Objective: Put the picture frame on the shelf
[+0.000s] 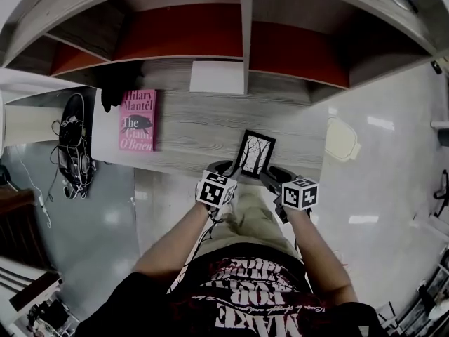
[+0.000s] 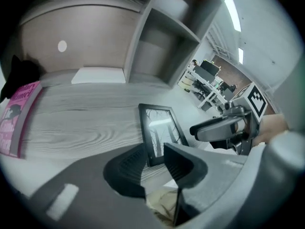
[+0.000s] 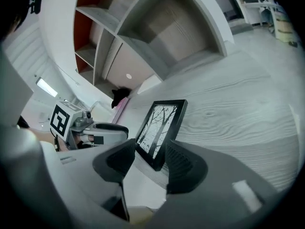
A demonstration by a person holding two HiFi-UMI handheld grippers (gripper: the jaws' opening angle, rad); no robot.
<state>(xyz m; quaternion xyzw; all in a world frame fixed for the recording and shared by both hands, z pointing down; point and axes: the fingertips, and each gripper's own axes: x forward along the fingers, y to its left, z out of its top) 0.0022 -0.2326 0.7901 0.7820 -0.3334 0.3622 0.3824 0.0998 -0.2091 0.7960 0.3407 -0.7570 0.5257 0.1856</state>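
Currently on view, listed item by item.

1. Picture frame [image 1: 255,153] [image 2: 159,130] [image 3: 162,123]: black border around a black-and-white print of bare trees. It rests on the wood-grain surface [image 1: 189,128] close to the front edge, below the shelf [image 1: 245,34] and not in any compartment. Whether it lies flat or leans back cannot be told.

2. Left gripper [image 1: 228,168] [image 2: 152,163]: held at the frame's near left corner and pointing down at it. Its 2 jaws stand apart, and the frame's lower edge shows in the gap between them. No pad is seen pressing on the frame, and nothing is held.

3. Right gripper [image 1: 270,174] [image 3: 150,163]: held at the frame's near right corner, just beside the left gripper. Its jaws are spread wide with the frame's bottom corner lying between them, ungripped.

4. Shelf: pale wood-grain dividers with red back panels, its open compartments rising behind the surface.

5. Pink book [image 1: 138,120] [image 2: 16,118]: 1 copy, flat on the surface, well apart from the frame on the left.

6. White sheet [image 1: 217,76]: flat at the back of the surface, against the shelf base.

7. Black cables [image 1: 74,146]: bundled on the floor at far left.
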